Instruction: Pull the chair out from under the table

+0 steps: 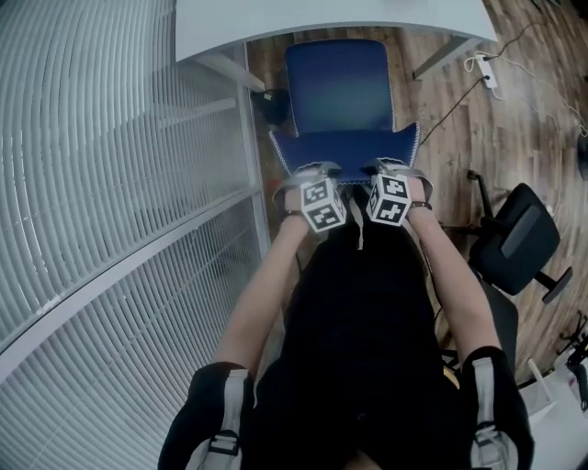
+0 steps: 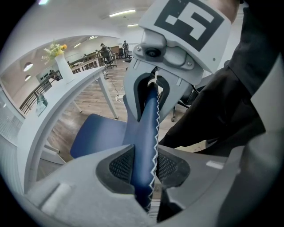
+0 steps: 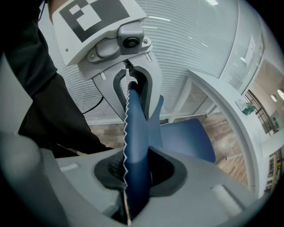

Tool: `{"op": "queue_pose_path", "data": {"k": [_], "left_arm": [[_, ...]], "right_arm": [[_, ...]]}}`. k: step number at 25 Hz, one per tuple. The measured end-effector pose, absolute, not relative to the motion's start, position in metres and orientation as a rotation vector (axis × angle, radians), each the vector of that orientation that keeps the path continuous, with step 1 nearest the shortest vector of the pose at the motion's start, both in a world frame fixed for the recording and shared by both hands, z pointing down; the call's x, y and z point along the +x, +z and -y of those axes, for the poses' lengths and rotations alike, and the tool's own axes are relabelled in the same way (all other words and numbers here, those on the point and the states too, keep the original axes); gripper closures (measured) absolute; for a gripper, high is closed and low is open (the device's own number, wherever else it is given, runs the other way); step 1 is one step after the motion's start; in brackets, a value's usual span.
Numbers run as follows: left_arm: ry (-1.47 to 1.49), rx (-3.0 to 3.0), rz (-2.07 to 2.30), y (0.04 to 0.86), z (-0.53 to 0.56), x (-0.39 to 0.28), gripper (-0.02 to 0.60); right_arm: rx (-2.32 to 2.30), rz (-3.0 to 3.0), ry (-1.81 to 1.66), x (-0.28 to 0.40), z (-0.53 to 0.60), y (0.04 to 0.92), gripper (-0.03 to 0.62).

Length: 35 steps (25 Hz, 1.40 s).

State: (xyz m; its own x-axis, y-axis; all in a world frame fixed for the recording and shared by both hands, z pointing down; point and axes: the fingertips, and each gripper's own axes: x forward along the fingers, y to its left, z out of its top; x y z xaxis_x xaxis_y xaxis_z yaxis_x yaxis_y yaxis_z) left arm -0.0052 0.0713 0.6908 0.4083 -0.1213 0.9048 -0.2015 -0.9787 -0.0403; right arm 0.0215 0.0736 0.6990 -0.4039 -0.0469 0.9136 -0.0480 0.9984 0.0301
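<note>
left claw (image 2: 144, 167): clamped on chair (image 1: 336, 87) backrest top edge
right claw (image 3: 133, 174): clamped on same edge
seat front: near surface (image 1: 322, 18) edge

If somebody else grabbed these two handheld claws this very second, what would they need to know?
Left gripper: shut on the top edge of the blue chair's backrest.
Right gripper: shut on the same edge, beside it.
Chair seat: mostly out, its far edge near the white table edge.
Done: both grips made.
Left: draw the chair back until it is clear of the table.
</note>
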Motion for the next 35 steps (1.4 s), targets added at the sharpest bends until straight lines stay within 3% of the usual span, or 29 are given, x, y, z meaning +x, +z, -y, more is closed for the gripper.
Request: {"op": "queue_pose_path", "data": {"k": [35], "left_arm": [[1.583, 2.577, 0.167, 0.669, -0.195, 0.018, 0.475]], "right_arm": [[0.034, 1.97, 0.093, 0.043, -0.195, 0.677, 0.494]]}}
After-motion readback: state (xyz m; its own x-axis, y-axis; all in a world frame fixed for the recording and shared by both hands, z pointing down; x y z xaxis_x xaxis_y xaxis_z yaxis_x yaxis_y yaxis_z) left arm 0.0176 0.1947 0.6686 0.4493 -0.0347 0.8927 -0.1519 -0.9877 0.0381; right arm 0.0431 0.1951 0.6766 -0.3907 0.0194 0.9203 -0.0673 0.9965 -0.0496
